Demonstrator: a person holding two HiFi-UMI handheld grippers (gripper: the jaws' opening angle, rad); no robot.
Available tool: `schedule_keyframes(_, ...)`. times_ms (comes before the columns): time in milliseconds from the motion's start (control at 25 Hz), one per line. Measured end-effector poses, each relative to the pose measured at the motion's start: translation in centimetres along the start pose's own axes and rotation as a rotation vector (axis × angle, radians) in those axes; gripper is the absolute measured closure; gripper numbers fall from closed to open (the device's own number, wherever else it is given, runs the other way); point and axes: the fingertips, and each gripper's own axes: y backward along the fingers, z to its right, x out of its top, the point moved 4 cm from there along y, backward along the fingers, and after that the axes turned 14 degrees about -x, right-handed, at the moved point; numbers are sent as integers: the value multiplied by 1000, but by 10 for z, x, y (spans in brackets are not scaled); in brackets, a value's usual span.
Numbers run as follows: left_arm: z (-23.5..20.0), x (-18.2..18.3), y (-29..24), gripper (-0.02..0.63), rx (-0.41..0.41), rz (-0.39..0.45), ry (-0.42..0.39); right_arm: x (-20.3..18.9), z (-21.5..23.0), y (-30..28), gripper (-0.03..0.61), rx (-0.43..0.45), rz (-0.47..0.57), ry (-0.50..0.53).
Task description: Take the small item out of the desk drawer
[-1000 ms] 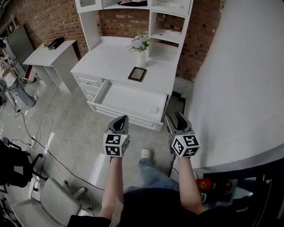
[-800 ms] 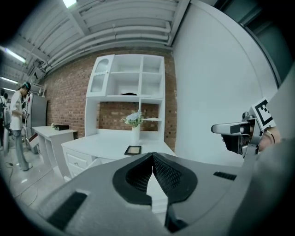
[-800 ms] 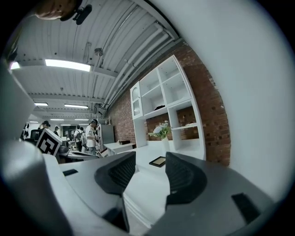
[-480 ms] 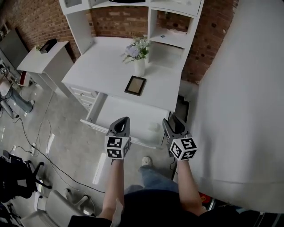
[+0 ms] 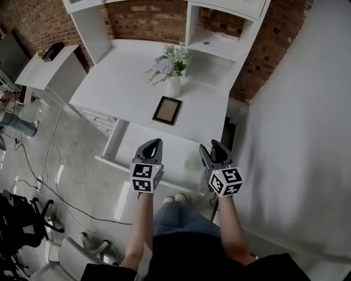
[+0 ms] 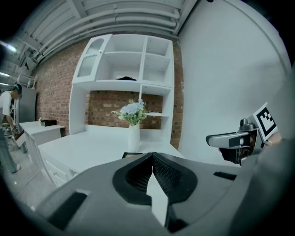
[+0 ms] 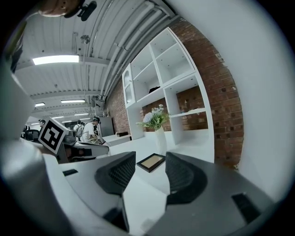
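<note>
- Brick wall (image 5: 145, 13) at the far side, with one white hutch (image 5: 192, 33) of open shelves against it and one white tabletop (image 5: 126, 93) below; grey floor (image 5: 71, 159) on the left, plain white wall (image 5: 296, 121) on the right.
- Tools, two: left tool (image 5: 152, 144) and right tool (image 5: 212, 147), side by side and apart, both pointing away from the person toward the tabletop.
- Left tool: clenched, tips meeting, nothing between them.
- Right tool: released, jaws standing apart and empty; the frame on the tabletop shows through the gap.
- Drawer (image 5: 174, 156), one, pulled out toward the person under the near edge of the tabletop. Its long axis runs left to right, and both tools hang over it.
- Small item: cannot be made out. The tools cover part of the drawer's inside, so its place and heading cannot be told.
- Vase (image 5: 173, 86), one, white and upright on the tabletop, holding one bunch of flowers (image 5: 167, 59).
- Picture frame (image 5: 166, 110), one, dark-rimmed, lying flat just near of the vase and beyond the drawer.
- Side table (image 5: 44, 68), one, white, far left and apart from the tabletop, carrying one dark object (image 5: 53, 51).
- Chair (image 5: 74, 253), one, grey, near left on the floor; cables (image 5: 38, 175) trail past it.
</note>
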Motion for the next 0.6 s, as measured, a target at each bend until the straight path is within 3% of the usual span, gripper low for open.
schedule_keyframes(160,-12,4,-11,604,-16,-5,9,-7,-9,-13,396,46,-42,72)
schedule_keyframes(280,-16,2,-15,604,-31,-18,20,-23,-21,-20,396,109,-115,185)
schedule_keyframes(600,-27,-33,-20,604,-56,-69,91,-112,-45,-41,396,217,-439,428)
